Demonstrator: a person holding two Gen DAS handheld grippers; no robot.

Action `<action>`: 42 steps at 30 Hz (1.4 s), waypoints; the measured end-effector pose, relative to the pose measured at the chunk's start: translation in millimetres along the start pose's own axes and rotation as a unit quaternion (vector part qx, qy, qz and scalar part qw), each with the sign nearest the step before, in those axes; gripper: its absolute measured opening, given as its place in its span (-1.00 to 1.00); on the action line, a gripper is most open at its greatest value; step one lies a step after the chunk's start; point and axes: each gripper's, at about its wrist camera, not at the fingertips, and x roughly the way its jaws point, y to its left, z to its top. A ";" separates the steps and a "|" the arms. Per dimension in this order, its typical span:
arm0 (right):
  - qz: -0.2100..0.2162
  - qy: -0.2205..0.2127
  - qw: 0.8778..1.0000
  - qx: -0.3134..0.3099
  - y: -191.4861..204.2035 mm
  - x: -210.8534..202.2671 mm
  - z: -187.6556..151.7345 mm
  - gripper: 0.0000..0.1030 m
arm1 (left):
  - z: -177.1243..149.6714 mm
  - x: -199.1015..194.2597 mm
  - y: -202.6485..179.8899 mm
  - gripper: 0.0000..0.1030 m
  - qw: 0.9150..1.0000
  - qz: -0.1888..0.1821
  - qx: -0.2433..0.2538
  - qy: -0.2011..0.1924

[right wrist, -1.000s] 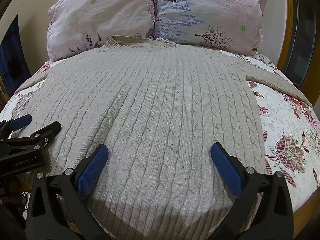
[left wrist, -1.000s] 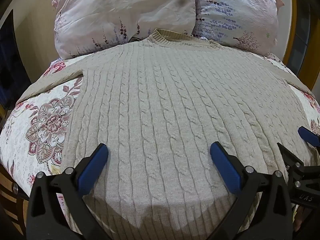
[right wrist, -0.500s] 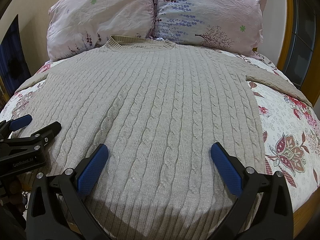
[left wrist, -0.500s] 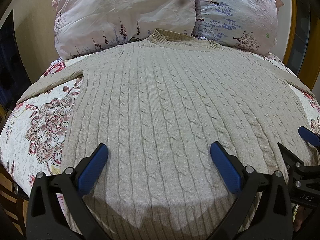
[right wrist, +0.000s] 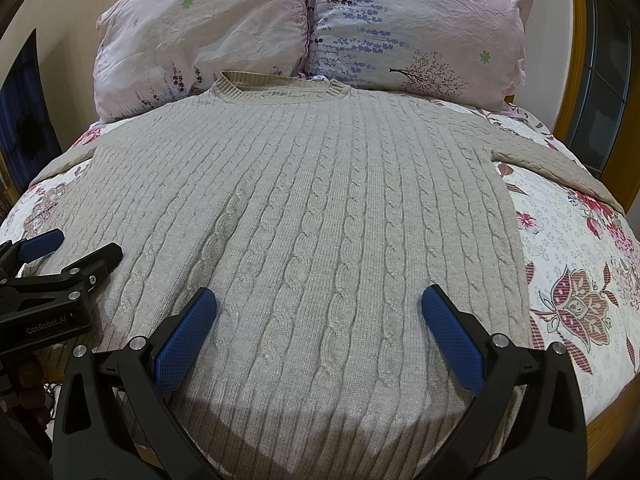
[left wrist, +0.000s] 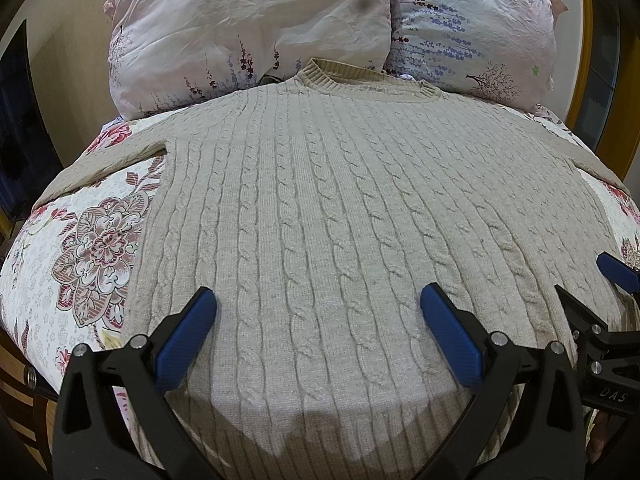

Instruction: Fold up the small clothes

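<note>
A beige cable-knit sweater (left wrist: pixel 340 208) lies flat on the bed, collar toward the pillows, sleeves spread to both sides; it also shows in the right wrist view (right wrist: pixel 320 208). My left gripper (left wrist: pixel 318 320) is open and empty above the sweater's lower left part near the hem. My right gripper (right wrist: pixel 318 320) is open and empty above the lower right part. Each gripper shows in the other's view: the right one (left wrist: pixel 592 280) at the right edge, the left one (right wrist: pixel 72 248) at the left edge.
The bed has a floral cover (left wrist: pixel 92 248) that also shows in the right wrist view (right wrist: pixel 572 264). Two pink floral pillows (left wrist: pixel 248 28) (left wrist: pixel 476 28) stand at the head. A wooden bed edge (right wrist: pixel 612 420) runs at the lower right. A wooden frame (right wrist: pixel 576 52) is at the far right.
</note>
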 end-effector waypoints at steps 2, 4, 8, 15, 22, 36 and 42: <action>0.000 0.000 1.000 0.000 0.0 -0.1 0.0 0.97 | 0.0 0.0 0.0 0.97 1.000 0.000 0.000 0.000; 0.000 0.000 1.000 0.000 -0.1 -0.2 0.1 0.97 | 0.0 0.0 0.0 0.97 1.000 0.000 0.000 0.000; 0.000 0.000 1.000 0.000 -0.1 -0.2 0.0 0.97 | 0.0 -0.1 -0.1 0.97 1.000 0.000 0.000 0.000; 0.000 0.001 1.000 0.000 -0.1 0.3 0.1 0.97 | -0.1 -0.1 -0.1 0.97 1.000 0.000 0.000 0.000; 0.015 0.014 1.000 -0.009 -0.3 17.3 -19.0 0.97 | 0.3 0.0 0.0 0.97 1.000 0.000 0.000 0.002; -0.064 0.030 0.903 0.424 -335.6 45.4 68.9 0.71 | 63.7 23.2 54.7 0.96 0.994 -0.052 -0.076 0.053; -0.129 0.025 0.806 0.577 -444.6 55.0 41.0 0.28 | 98.2 30.0 98.6 0.96 0.992 -0.009 -0.127 0.009</action>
